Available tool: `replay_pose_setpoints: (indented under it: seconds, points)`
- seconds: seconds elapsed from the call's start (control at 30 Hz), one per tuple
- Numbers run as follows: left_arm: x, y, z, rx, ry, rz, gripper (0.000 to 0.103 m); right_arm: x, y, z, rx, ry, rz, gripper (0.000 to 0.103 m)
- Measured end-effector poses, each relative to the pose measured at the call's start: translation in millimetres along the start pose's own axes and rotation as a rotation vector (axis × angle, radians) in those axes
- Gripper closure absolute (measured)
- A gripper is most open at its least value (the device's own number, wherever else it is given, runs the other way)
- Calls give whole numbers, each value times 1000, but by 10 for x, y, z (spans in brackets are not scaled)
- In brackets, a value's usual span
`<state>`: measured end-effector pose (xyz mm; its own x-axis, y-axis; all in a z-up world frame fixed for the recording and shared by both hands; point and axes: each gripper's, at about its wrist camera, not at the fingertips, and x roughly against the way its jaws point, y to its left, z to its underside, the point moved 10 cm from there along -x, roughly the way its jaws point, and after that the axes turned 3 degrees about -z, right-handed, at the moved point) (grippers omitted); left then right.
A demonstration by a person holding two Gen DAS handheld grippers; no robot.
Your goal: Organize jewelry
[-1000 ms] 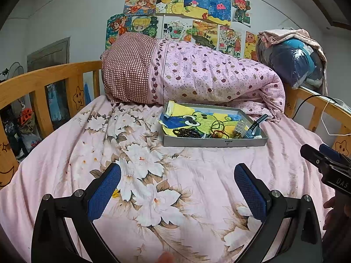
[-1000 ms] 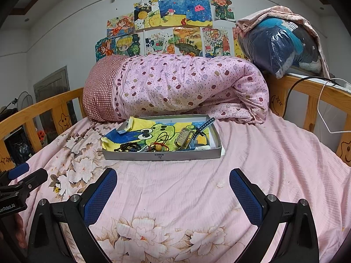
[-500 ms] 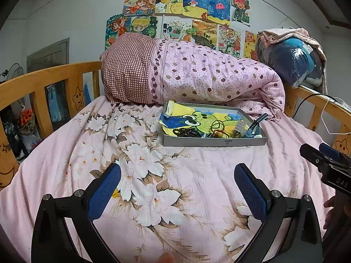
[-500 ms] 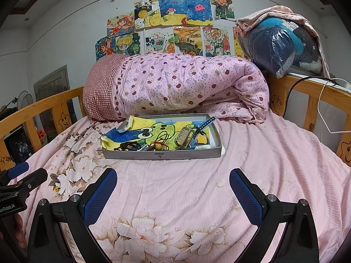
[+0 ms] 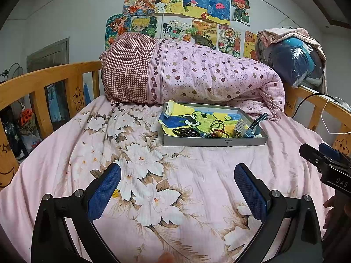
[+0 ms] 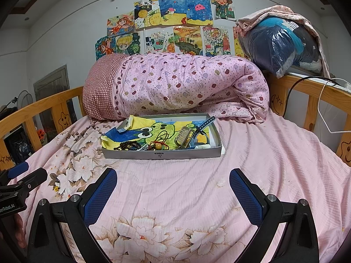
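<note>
Left gripper [image 5: 177, 183]: fingers spread wide, nothing between the blue pads, held low over the flowered pink bedsheet [image 5: 136, 175] at the bottom of the left wrist view. Right gripper [image 6: 173, 188]: likewise spread wide and empty, bottom of the right wrist view, over the sheet. Neither touches the tray.

Grey tray [image 6: 162, 154] sits on the sheet at frame centre in both views, just in front of the rolled pink dotted quilt [image 6: 186, 85]. A frog drawing [image 6: 151, 131] lines its floor. Jewelry lies along the tray's near edge: a dark bead bracelet [image 6: 129, 145] toward lower left, a red cord with a yellow bead [image 6: 158, 145] beside it at the middle. A beige hair comb [image 6: 184, 137] is tilted toward the right side, and a blue watch band [image 6: 205, 125] leans up over the tray's right rim.

Upper centre: coloured drawings [image 6: 173, 24] taped on the wall. Upper right: plastic-wrapped bundle [image 6: 283, 46] on the wooden bed rail [image 6: 307, 85].

Right edge of the left wrist view: part of the other gripper, with a hand [image 5: 331, 212] partly seen below it.
</note>
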<state>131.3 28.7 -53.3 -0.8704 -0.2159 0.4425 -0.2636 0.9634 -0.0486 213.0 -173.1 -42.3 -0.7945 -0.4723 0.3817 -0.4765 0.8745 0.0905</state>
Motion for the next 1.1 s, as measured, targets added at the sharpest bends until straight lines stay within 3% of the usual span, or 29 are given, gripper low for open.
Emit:
replay_pose_setpoints:
  seconds: [1.1]
  points:
    - [7, -42, 22, -8, -4, 9, 2, -5, -6, -13, 0, 4, -2, 0]
